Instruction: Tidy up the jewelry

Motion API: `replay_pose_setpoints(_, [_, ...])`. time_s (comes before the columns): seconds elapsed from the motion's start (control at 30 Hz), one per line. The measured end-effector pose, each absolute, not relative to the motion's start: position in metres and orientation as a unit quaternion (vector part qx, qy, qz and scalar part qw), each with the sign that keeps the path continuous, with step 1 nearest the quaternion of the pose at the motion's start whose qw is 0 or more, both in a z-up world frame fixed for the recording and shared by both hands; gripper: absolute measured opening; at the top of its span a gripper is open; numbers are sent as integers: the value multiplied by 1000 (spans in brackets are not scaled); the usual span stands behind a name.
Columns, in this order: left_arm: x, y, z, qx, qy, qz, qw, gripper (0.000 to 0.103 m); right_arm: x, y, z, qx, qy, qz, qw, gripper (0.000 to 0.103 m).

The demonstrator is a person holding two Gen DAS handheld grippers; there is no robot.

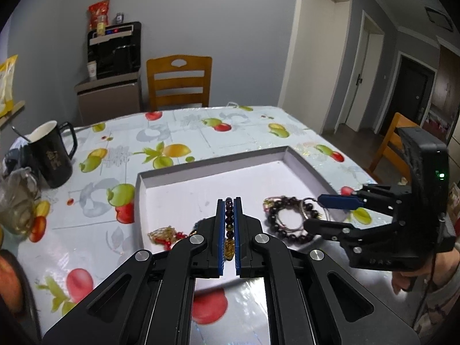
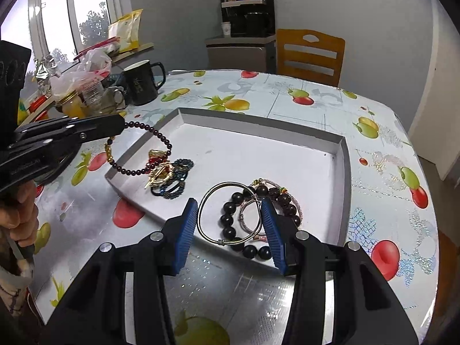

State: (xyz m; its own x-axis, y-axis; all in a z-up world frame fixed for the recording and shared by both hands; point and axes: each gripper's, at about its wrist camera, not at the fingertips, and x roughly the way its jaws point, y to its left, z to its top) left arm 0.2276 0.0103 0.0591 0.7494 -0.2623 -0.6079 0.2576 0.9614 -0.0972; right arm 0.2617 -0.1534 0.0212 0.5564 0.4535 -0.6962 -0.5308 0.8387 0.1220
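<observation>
The left gripper is squeezed tight on a dark bead bracelet, lifted over the tray edge. The right gripper is wide open, low over the silver bangle and big black beads in the tray.

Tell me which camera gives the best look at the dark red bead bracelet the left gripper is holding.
The right wrist view. There the bead bracelet hangs as an open loop from the left gripper, over the tray's left edge. The left wrist view shows only a short run of beads pinched between the blue pads.

glossy tablecloth, metal bangle, matt tray
</observation>
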Motion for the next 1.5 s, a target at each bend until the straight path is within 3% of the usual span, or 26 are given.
replay_pose_setpoints(0.67, [258, 33, -5, 1, 385, -83, 919, 7, 295, -145, -21, -71, 411, 242, 876, 46])
replay_pose_setpoints(0.77, [255, 33, -5, 6, 377, -75, 923, 29, 294, -146, -20, -74, 408, 238, 878, 46])
replay_pose_setpoints(0.83, [252, 33, -3, 5, 370, -72, 926, 52, 293, -148, -19, -72, 403, 237, 881, 47])
replay_pose_setpoints(1.03, [242, 32, 4, 8, 354, -73, 932, 74, 288, -156, -10, -54, 390, 241, 887, 52])
replay_pose_setpoints(1.23, [229, 32, 10, 4, 333, -71, 940, 89, 277, -167, 2, -37, 364, 243, 898, 56])
replay_pose_setpoints(1.5, [205, 27, 16, 15, 313, -65, 947, 94, 258, -174, 10, -28, 342, 245, 907, 68])
